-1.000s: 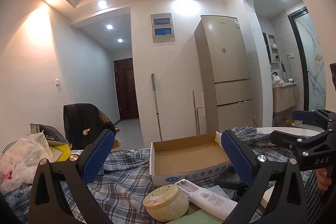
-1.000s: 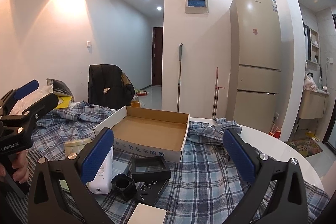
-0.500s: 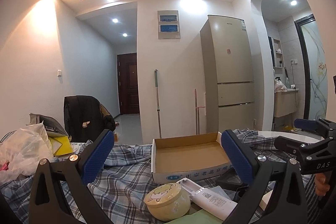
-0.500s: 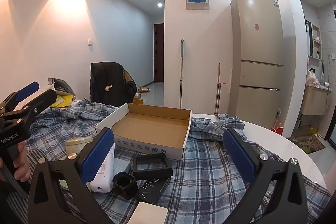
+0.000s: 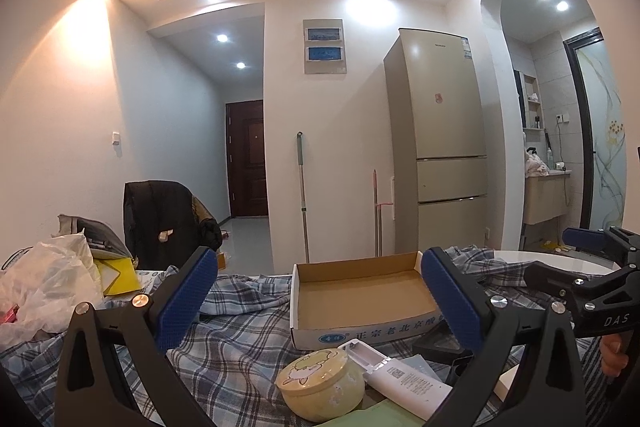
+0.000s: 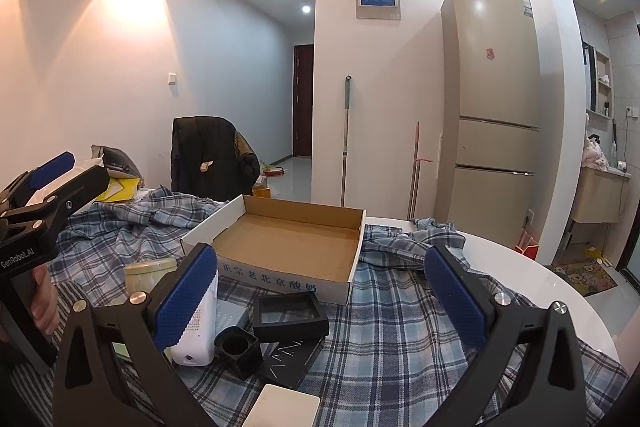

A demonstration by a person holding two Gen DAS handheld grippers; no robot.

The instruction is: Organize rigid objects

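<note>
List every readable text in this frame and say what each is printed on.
"DAS": side of the right tool, seen from the left wrist.
"GenRobot.AI": side of the left tool, seen from the right wrist.
"正宗老北京酸奶": front wall of the cardboard box.
White remote label, fridge badge and stickers: too small to read.

Cardboard box front wall: blue Chinese print, "正宗老北京酸" legible in left wrist view, "正宗老北京酸奶" in right wrist view, round blue logo at left end, unreadable
Right gripper side in left wrist view: "DAS" in white
Left gripper side in right wrist view: "GenRobot.AI" in white
White remote: QR code and small print, too small to read
Fridge: brand name at top edge and labels, unreadable
</note>
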